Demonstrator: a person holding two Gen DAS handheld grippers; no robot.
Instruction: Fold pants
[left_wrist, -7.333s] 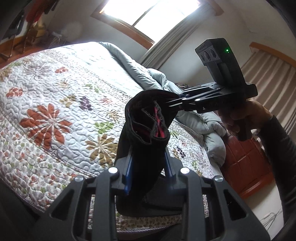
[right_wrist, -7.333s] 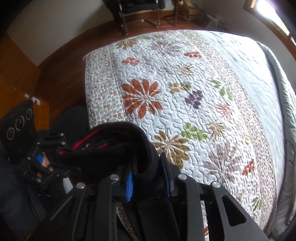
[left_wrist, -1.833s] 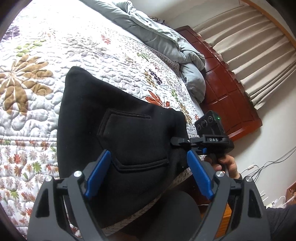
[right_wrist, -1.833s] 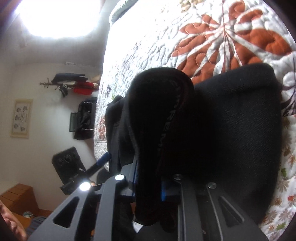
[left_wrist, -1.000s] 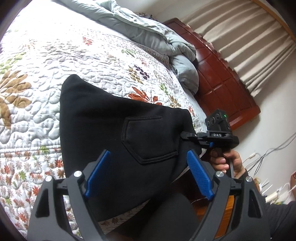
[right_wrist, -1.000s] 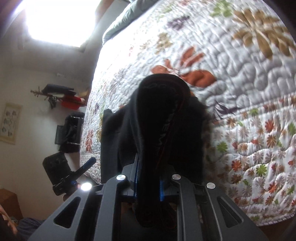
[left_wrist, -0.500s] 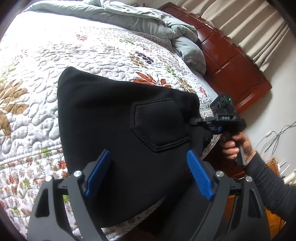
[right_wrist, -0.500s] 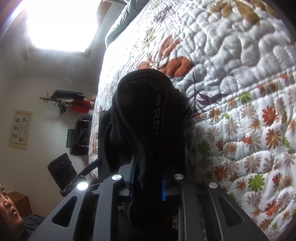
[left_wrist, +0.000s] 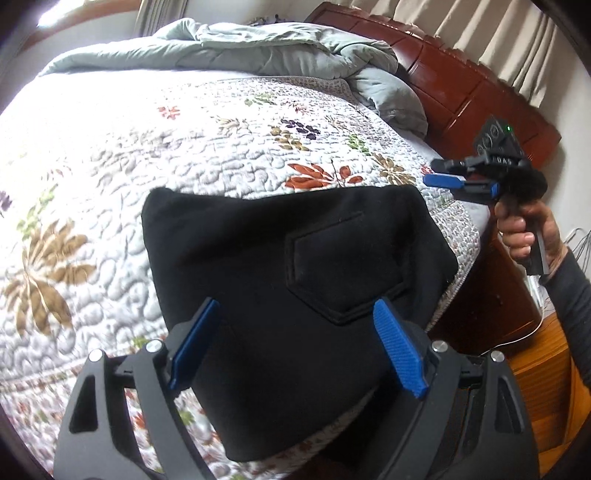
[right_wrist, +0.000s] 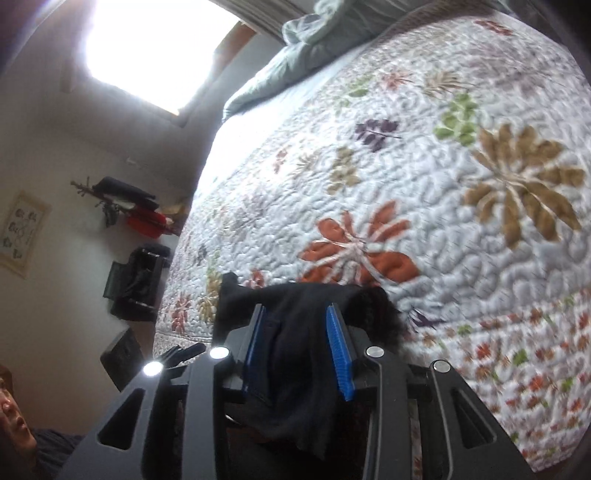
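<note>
The black pants (left_wrist: 295, 258) lie folded on the quilted bed (left_wrist: 147, 155), near its edge, with a back pocket facing up. My left gripper (left_wrist: 295, 332) hovers over their near end, wide open, nothing between its blue pads. My right gripper (left_wrist: 448, 184) is held in a hand just off the pants' far right corner, above the quilt. Its jaws are opening. In the right wrist view the right gripper (right_wrist: 297, 332) has the pants (right_wrist: 291, 306) showing in the gap between its pads, and the pads do not press on the cloth.
A rumpled grey duvet (left_wrist: 258, 48) lies along the head of the bed by a dark wooden headboard (left_wrist: 461, 74) and curtains (left_wrist: 509, 40). A bright window (right_wrist: 155, 44) and clothes hung on the wall (right_wrist: 136, 210) are beyond the bed. Wooden floor (left_wrist: 546, 373) lies right of the bed.
The right gripper's jaws have parted and let go of the pants' waistband, and it has lifted off to the corner. The pants now lie flat. The left gripper stayed open and rolled.
</note>
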